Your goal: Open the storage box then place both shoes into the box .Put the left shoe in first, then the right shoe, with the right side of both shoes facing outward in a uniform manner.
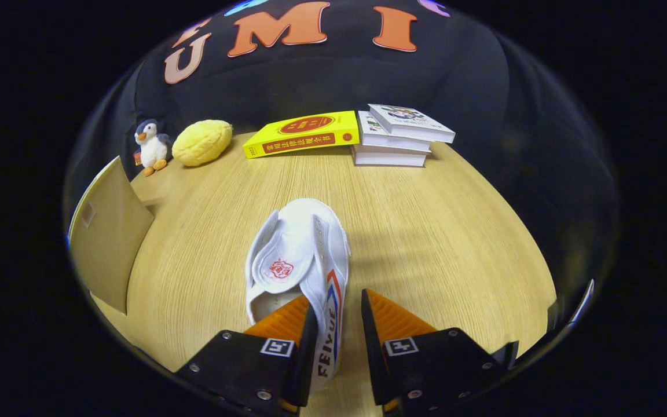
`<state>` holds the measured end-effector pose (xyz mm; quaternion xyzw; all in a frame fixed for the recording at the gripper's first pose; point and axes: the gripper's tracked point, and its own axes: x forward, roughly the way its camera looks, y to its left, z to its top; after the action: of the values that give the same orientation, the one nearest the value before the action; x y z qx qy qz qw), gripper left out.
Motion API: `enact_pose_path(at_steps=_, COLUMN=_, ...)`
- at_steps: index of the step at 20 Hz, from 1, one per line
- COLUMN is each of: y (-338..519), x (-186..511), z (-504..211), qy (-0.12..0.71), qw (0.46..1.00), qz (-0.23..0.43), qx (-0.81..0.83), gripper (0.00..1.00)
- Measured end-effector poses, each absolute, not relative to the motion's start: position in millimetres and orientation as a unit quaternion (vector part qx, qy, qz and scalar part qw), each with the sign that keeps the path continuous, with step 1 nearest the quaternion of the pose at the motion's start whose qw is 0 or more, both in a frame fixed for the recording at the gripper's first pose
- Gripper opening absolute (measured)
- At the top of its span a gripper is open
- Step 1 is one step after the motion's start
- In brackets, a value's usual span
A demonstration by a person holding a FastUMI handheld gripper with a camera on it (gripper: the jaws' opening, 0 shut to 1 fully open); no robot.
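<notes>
**Gripper straddling the shoe's side wall, not yet closed**

Nearest my camera, at the bottom centre of the frame, the gripper [338,315] stands narrowly parted with the striped side wall of the white shoe [299,260] running up between its fingers. My left finger [287,324] sits over the shoe's opening, close against the inner face of that wall; the right finger [388,321] stands outside it, with a strip of bench [438,231] showing between it and the canvas. So I read the jaws as around the wall but not pressing from both sides.

Long axis of the shoe runs straight away from me, heel end low between the fingers, toe pointing toward the books [394,136] at the top of the frame. It is a white canvas shoe, tongue flopped open with a red stamp, red and blue stripes along the side facing my right finger.

Left of centre, a tan flap [107,231] stands up, probably the storage box's lid or wall; I cannot tell which. My judgement: closing on the wall comes next, then a carry leftward.
</notes>
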<state>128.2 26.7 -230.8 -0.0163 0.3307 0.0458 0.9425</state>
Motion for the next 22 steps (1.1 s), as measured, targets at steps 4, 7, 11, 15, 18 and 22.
enact_pose_path(at_steps=4, y=23, x=138, z=-233, qy=0.321, qw=0.945, qz=0.035, qx=-0.049, gripper=0.12)
enact_pose_path(at_steps=7, y=23, x=139, z=-232, qy=0.317, qw=0.947, qz=0.038, qx=-0.047, gripper=0.01)
enact_pose_path(at_steps=11, y=20, x=137, z=-218, qy=0.300, qw=0.952, qz=0.028, qx=-0.050, gripper=0.00)
enact_pose_path(at_steps=15, y=21, x=130, z=-196, qy=0.286, qw=0.956, qz=0.020, qx=-0.054, gripper=0.00)
enact_pose_path(at_steps=18, y=34, x=125, z=-168, qy=0.274, qw=0.961, qz=0.016, qx=-0.041, gripper=0.00)
enact_pose_path(at_steps=22, y=70, x=118, z=-120, qy=0.257, qw=0.966, qz=0.017, qx=-0.023, gripper=0.00)
